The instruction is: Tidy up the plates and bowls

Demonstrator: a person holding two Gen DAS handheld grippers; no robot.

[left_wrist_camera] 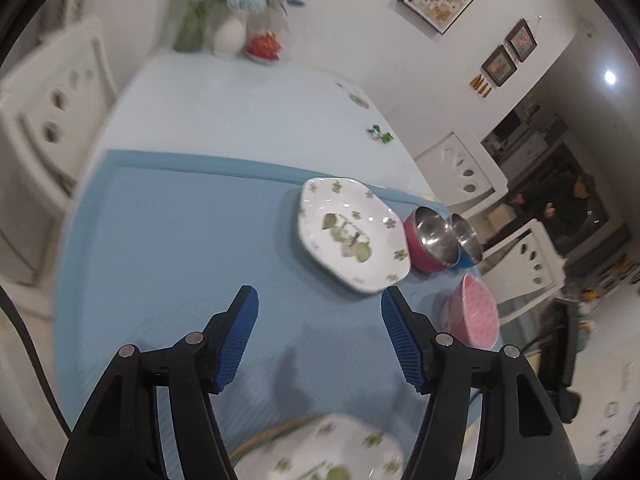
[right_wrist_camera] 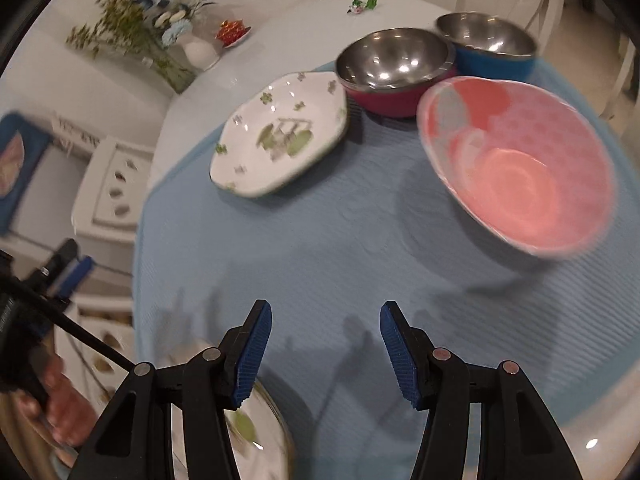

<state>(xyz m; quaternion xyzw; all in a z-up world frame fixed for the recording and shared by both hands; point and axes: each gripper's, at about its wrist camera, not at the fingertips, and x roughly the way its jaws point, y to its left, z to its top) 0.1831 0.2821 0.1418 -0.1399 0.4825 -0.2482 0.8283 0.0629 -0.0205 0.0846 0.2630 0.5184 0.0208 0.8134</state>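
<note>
A white floral plate (left_wrist_camera: 352,236) (right_wrist_camera: 280,132) lies on the blue mat (left_wrist_camera: 180,248) (right_wrist_camera: 340,248). Beside it stand a steel bowl with a magenta outside (left_wrist_camera: 430,240) (right_wrist_camera: 394,68), a steel bowl with a blue outside (left_wrist_camera: 466,246) (right_wrist_camera: 490,42) and a pink bowl (left_wrist_camera: 474,312) (right_wrist_camera: 516,172). A second floral plate (left_wrist_camera: 324,452) (right_wrist_camera: 256,436) lies just below the grippers. My left gripper (left_wrist_camera: 320,336) is open and empty above the mat. My right gripper (right_wrist_camera: 326,352) is open and empty, the pink bowl ahead to its right.
White chairs (left_wrist_camera: 52,120) (left_wrist_camera: 468,172) stand around the table. Vases with flowers (left_wrist_camera: 230,28) (right_wrist_camera: 176,44), a red ornament (left_wrist_camera: 264,46) and a small green object (left_wrist_camera: 380,134) sit at the table's far end. The other gripper and a hand (right_wrist_camera: 52,400) show at left.
</note>
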